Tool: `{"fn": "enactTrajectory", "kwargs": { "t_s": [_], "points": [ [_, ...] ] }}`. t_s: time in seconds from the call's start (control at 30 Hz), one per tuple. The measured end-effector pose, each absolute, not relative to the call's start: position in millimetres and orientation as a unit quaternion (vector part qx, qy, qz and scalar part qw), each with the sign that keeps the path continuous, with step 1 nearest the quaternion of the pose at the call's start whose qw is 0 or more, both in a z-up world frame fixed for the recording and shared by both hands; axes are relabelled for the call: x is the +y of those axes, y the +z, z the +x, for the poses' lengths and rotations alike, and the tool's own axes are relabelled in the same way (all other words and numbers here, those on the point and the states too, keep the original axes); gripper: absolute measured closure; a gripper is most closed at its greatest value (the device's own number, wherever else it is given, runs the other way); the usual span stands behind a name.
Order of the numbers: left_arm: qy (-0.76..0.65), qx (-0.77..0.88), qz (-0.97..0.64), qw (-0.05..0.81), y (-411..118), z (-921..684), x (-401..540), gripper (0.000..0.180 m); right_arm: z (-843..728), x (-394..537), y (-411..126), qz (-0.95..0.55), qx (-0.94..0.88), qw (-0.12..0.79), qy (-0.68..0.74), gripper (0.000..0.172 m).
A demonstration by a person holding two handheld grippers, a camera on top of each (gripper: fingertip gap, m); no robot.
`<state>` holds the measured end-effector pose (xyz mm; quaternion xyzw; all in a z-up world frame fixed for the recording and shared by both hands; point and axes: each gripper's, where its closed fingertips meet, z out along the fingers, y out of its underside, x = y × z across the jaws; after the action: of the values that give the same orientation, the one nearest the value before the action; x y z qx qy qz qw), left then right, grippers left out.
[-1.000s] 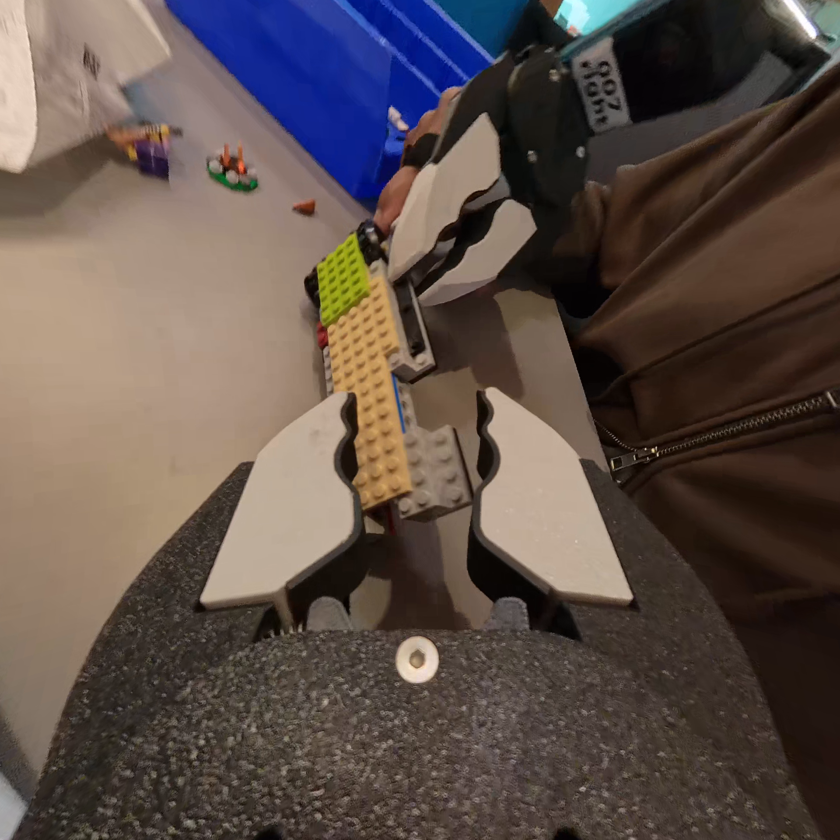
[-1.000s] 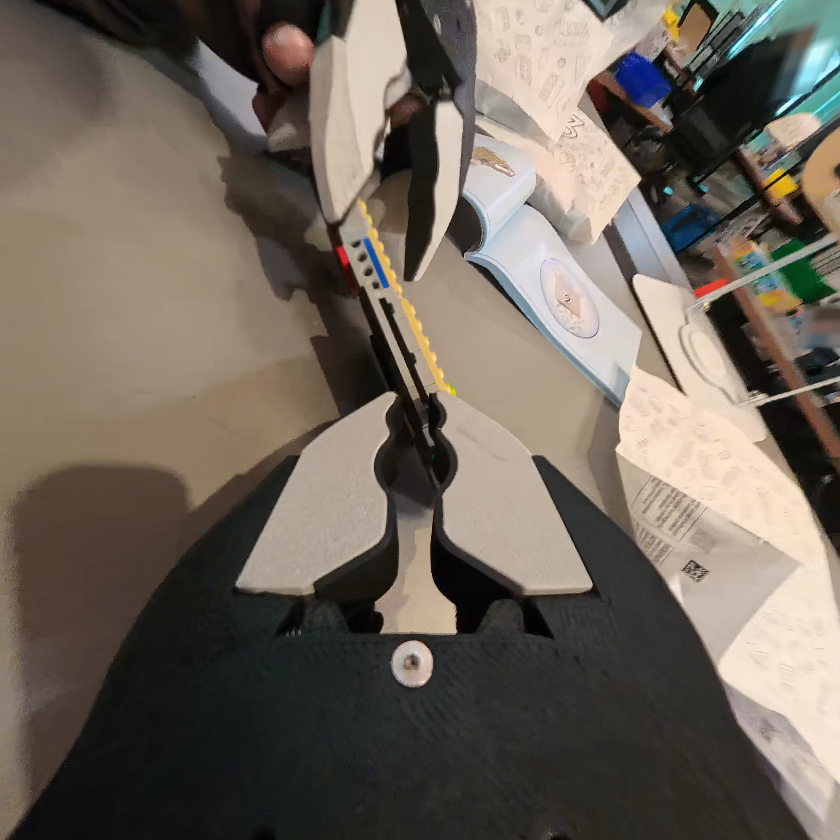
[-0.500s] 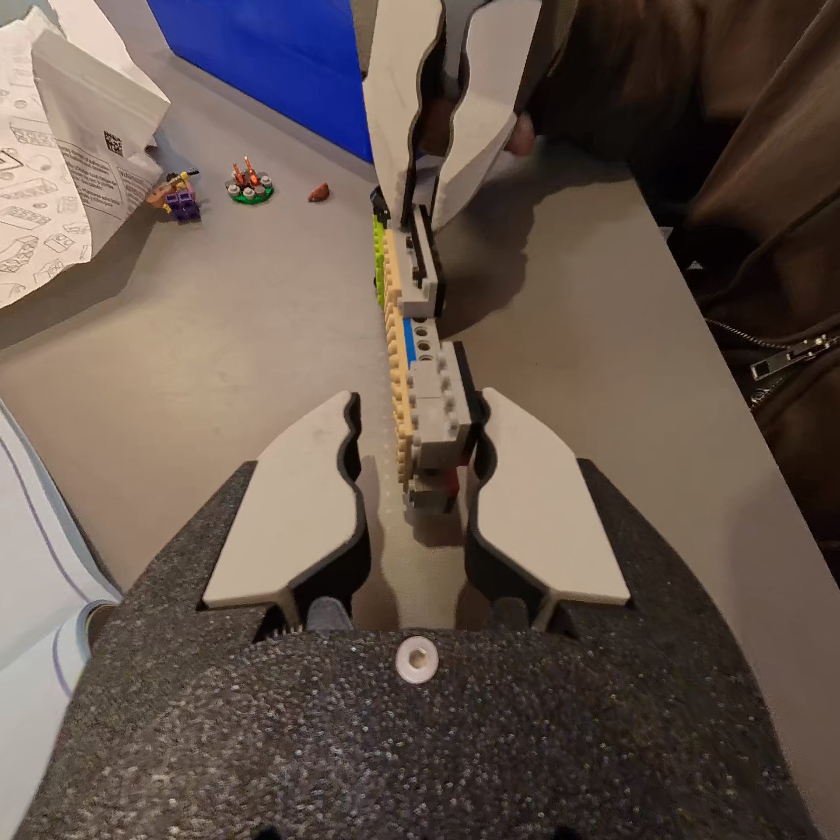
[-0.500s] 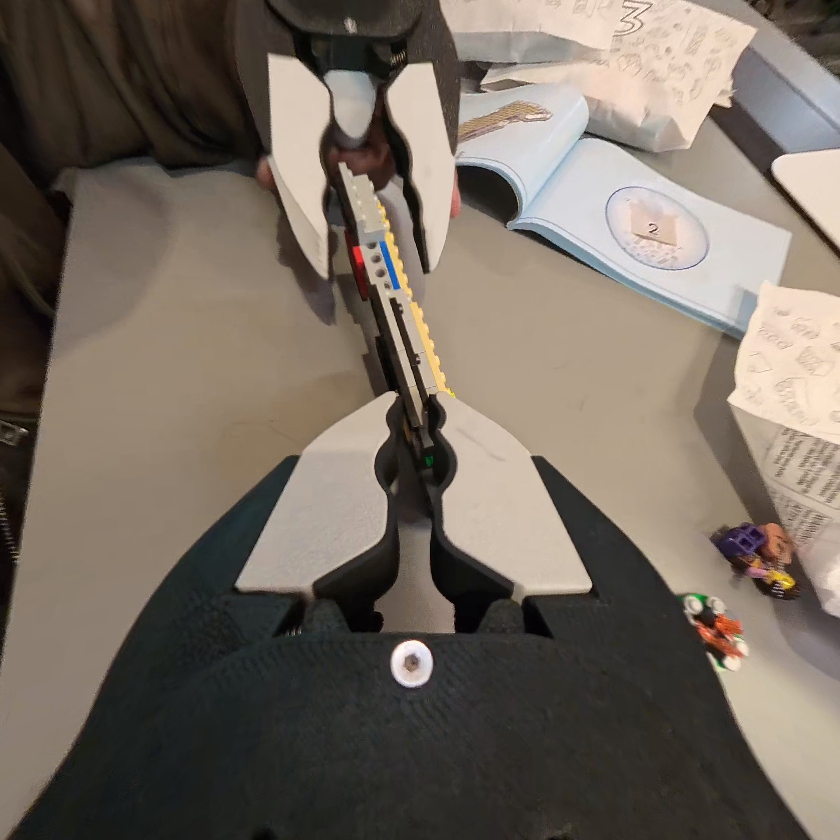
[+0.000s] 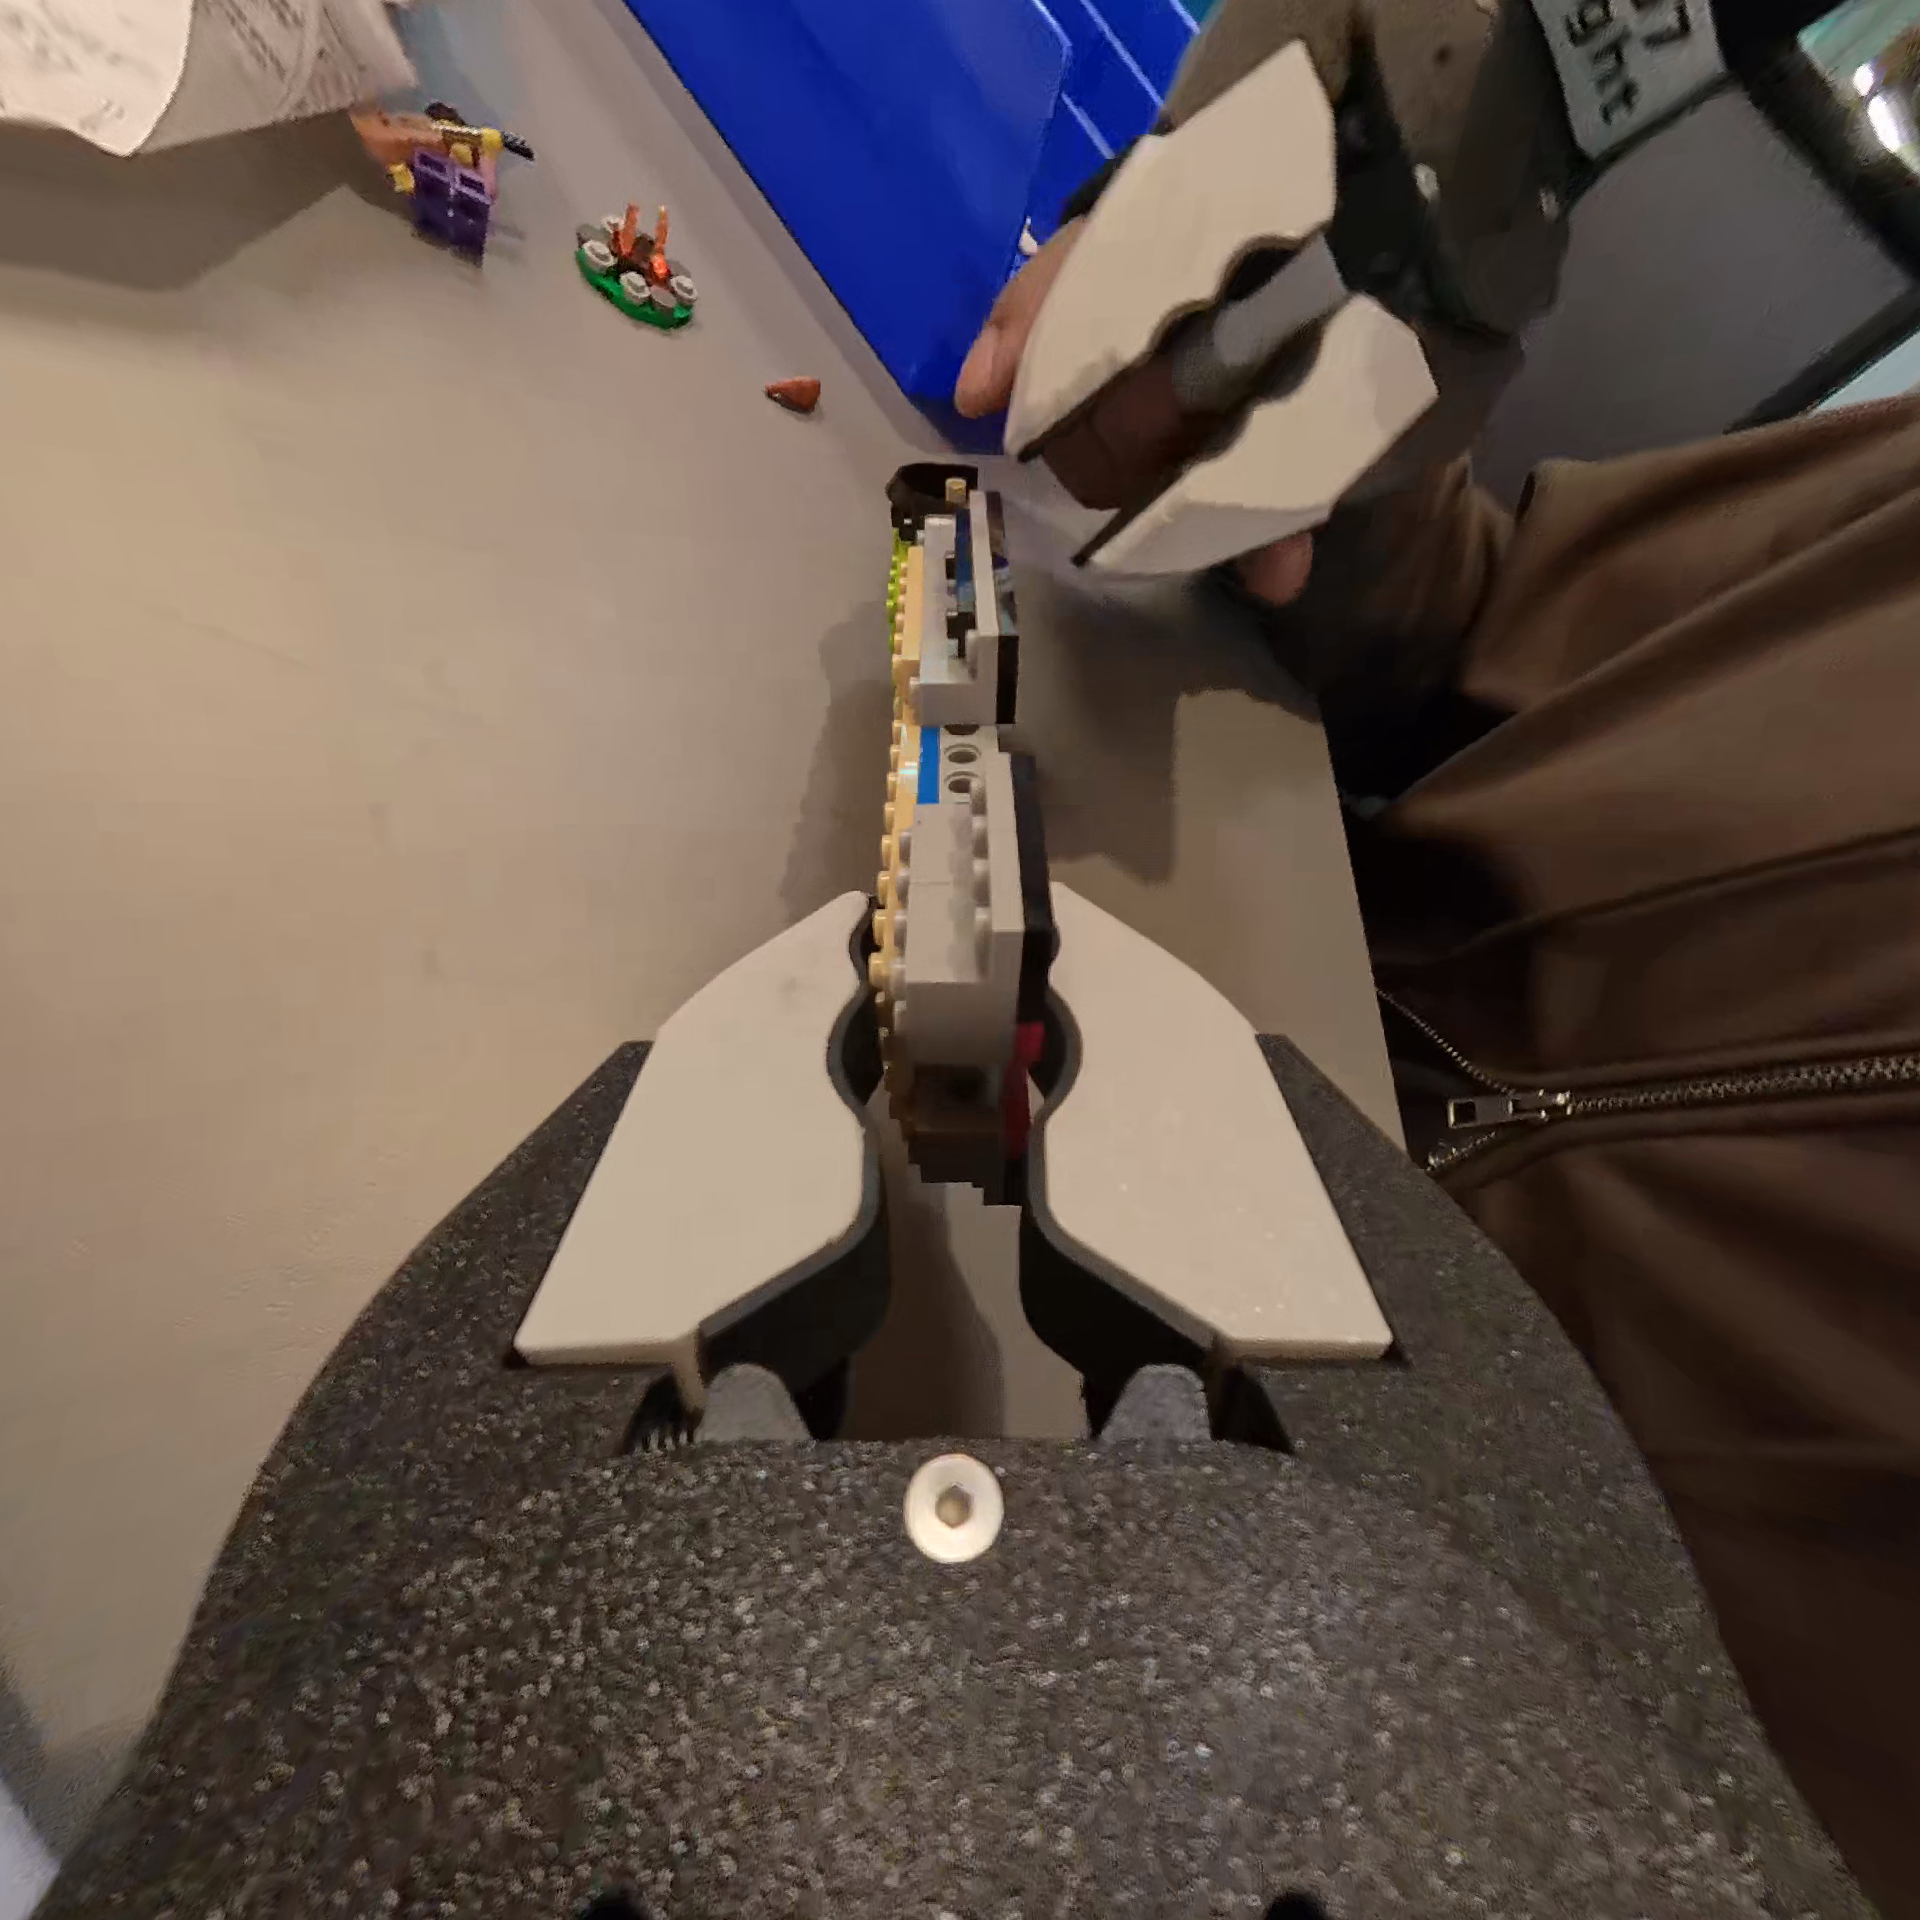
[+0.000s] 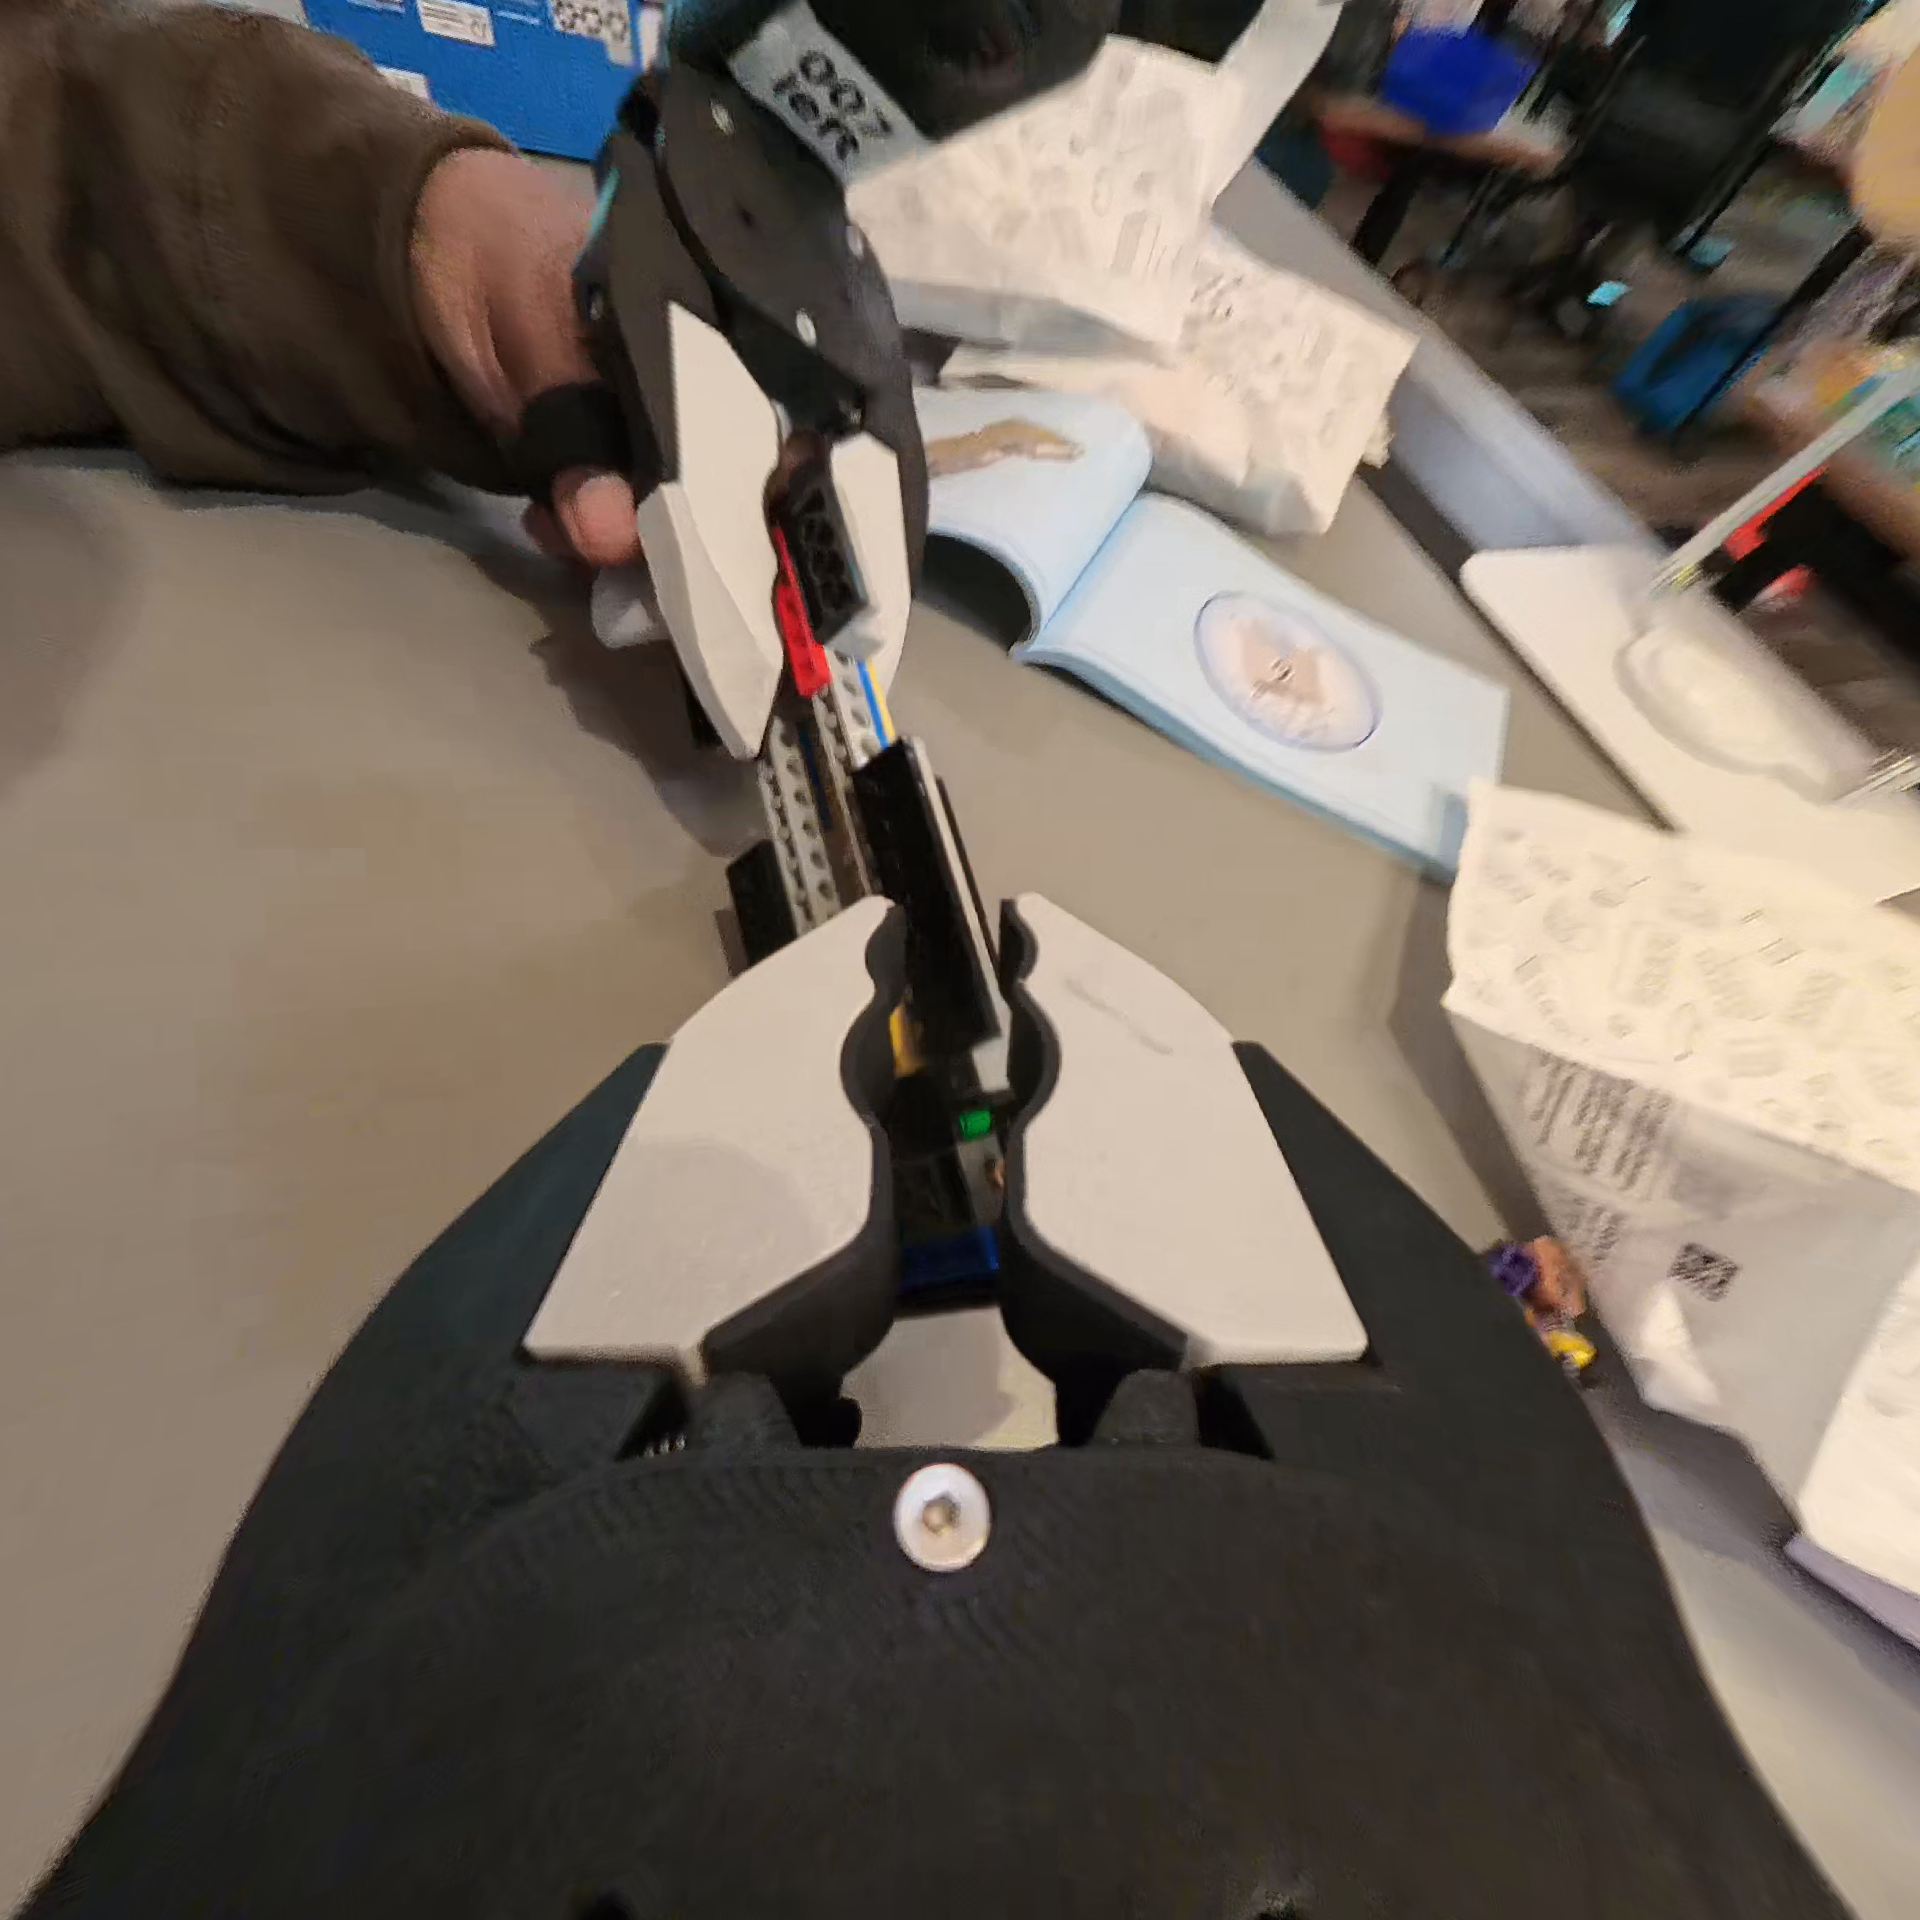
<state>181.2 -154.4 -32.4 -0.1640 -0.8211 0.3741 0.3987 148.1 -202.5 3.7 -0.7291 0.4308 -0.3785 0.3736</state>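
Observation:
A long brick model of tan, grey, black and lime plates stands on its edge over the grey table. My left gripper is shut on its near end, with both pads pressed on the studded side and the black side. The right wrist view shows the same grip on the model's red and black end. My right gripper is open. The model shows in the gap between its fingers, with space at the pad. In the left wrist view the right gripper hangs clear beside the model's far end.
A purple minifigure, a small green round build and a brown piece lie near a blue box. An open light blue booklet and printed paper bags lie to the right. A person's brown jacket is close by. One gripper's finger ends stand about 8 cm off the other's.
My left gripper has closed on the near end of the model. My right gripper has opened, let go of the far end and drawn off it.

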Motion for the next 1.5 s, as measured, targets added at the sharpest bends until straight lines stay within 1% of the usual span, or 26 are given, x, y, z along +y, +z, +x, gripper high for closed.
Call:
{"fn": "enactTrajectory", "kwargs": {
  "t_s": [0.1,0.2,0.43,0.57,0.73,0.9,1.13,1.5],
  "points": [
    [0.37,-0.821,-0.149,0.408,-33,178,-155,0.157,157,-194,7,-0.734,0.403,0.341,-0.427,0.15],
    [0.37,-0.821,-0.146,0.41,-33,172,-155,0.157,165,-182,6,-0.747,0.373,0.306,-0.458,0.148],
    [0.374,-0.822,-0.151,0.402,-32,165,-155,0.157,173,-174,-3,-0.774,0.334,0.226,-0.489,0.146],
    [0.378,-0.825,-0.152,0.392,-31,167,-156,0.157,169,-181,-1,-0.771,0.34,0.224,-0.49,0.146],
    [0.378,-0.826,-0.155,0.389,-31,167,-155,0.157,167,-179,-5,-0.784,0.331,0.221,-0.477,0.153],
    [0.375,-0.828,-0.165,0.383,-33,165,-154,0.157,166,-178,-5,-0.788,0.332,0.222,-0.469,0.155],
    [0.357,-0.822,-0.137,0.423,-37,164,-154,0.157,163,-177,-8,-0.786,0.305,0.215,-0.493,0.155],
    [0.346,-0.825,-0.134,0.427,-40,162,-153,0.157,159,-175,-9,-0.78,0.282,0.215,-0.515,0.155]
  ]
}}
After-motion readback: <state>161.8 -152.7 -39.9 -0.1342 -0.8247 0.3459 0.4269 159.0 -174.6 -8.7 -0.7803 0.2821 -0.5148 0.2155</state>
